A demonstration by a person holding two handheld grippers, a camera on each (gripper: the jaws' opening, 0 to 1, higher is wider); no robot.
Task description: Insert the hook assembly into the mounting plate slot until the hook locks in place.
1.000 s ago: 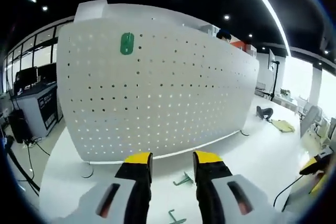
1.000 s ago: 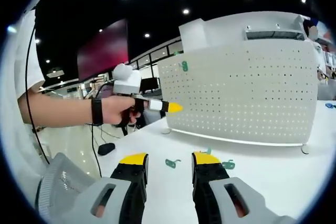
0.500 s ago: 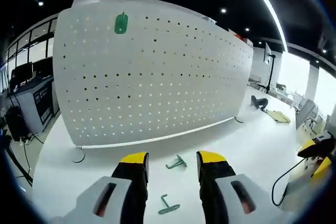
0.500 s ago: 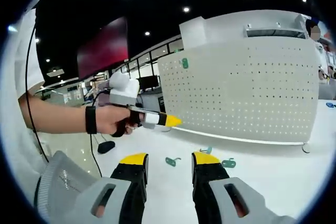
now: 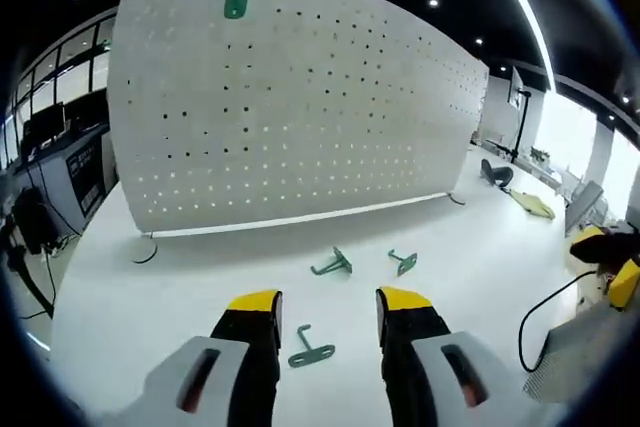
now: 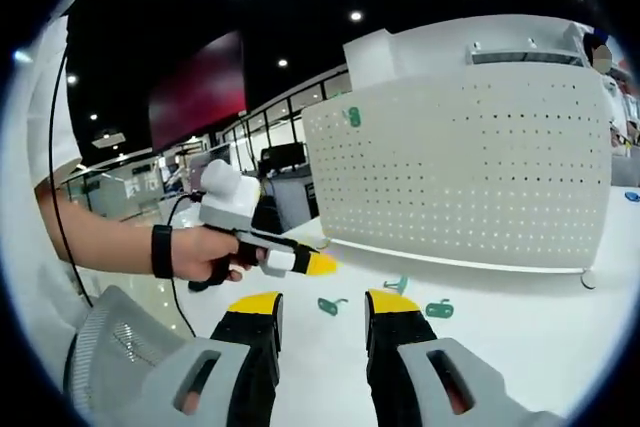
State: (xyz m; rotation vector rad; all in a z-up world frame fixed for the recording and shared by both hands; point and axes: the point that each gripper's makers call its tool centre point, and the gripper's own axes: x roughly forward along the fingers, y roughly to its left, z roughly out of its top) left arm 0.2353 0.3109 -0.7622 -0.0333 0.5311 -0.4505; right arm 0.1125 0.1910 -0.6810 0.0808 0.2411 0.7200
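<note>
Judging from the tabletop (image 5: pixel 130 287), three green hooks are seen loose before the pegboard (image 5: pixel 300 107); the nearest hook (image 5: pixel 311 349) lies between the left gripper (image 5: pixel 329 302) jaws (released, empty, as on the right gripper (image 6: pixel 325 302)). A skewed grasp could be caused, so the slot is missed.
</note>
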